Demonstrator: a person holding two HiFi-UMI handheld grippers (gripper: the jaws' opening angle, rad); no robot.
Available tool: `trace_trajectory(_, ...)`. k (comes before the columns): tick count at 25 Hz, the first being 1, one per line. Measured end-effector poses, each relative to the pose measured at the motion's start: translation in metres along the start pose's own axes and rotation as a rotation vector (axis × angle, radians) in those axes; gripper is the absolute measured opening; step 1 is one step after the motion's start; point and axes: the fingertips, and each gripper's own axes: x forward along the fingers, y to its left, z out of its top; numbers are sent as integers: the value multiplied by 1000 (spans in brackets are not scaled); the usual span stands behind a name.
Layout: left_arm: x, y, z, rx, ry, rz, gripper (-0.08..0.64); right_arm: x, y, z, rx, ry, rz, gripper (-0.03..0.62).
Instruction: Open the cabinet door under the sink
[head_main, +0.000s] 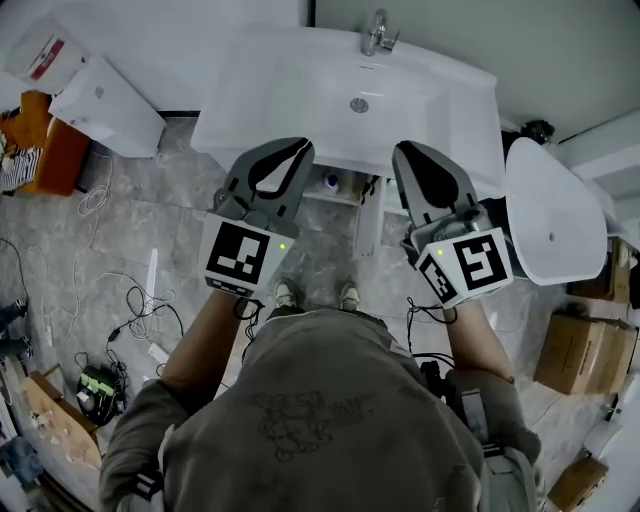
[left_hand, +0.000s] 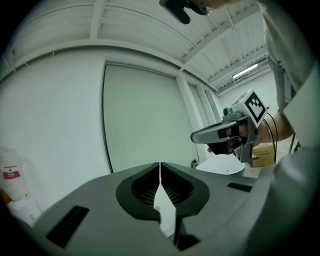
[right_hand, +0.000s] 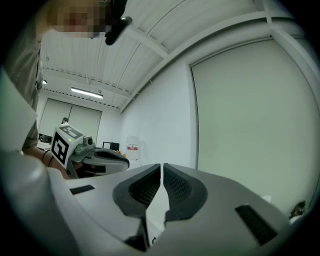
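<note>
The white sink (head_main: 300, 95) with its tap (head_main: 378, 30) is straight ahead in the head view. Below its front edge I see a cabinet shelf (head_main: 335, 193) with a small bottle, and a narrow white panel (head_main: 370, 220) standing out towards me; I cannot tell if this is the door. My left gripper (head_main: 290, 148) and right gripper (head_main: 410, 150) are held side by side above the sink's front edge, touching nothing. Each gripper view faces the pale wall with the jaws closed tip to tip, left gripper (left_hand: 160, 167) and right gripper (right_hand: 162, 167), holding nothing.
A white toilet (head_main: 555, 225) stands right of the sink. A white box (head_main: 110, 105) and an orange item (head_main: 45, 150) lie at the left. Cables (head_main: 130, 300) trail over the grey floor at the left. Cardboard boxes (head_main: 590, 350) sit at the right. My feet (head_main: 315, 295) stand before the cabinet.
</note>
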Motion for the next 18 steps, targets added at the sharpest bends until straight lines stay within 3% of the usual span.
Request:
trace_trajectory(8,-29,7,64,27,-116,42,23,-35,19,81,-34,-164,14,37)
trace_trajectory(14,-44,8,75,84,-112,81,23,-57,30,100,-40,-210,29,37)
trace_trajectory(18,-51,4,74,41,-148,76,23,-63,40,95,-24,-209,47,37)
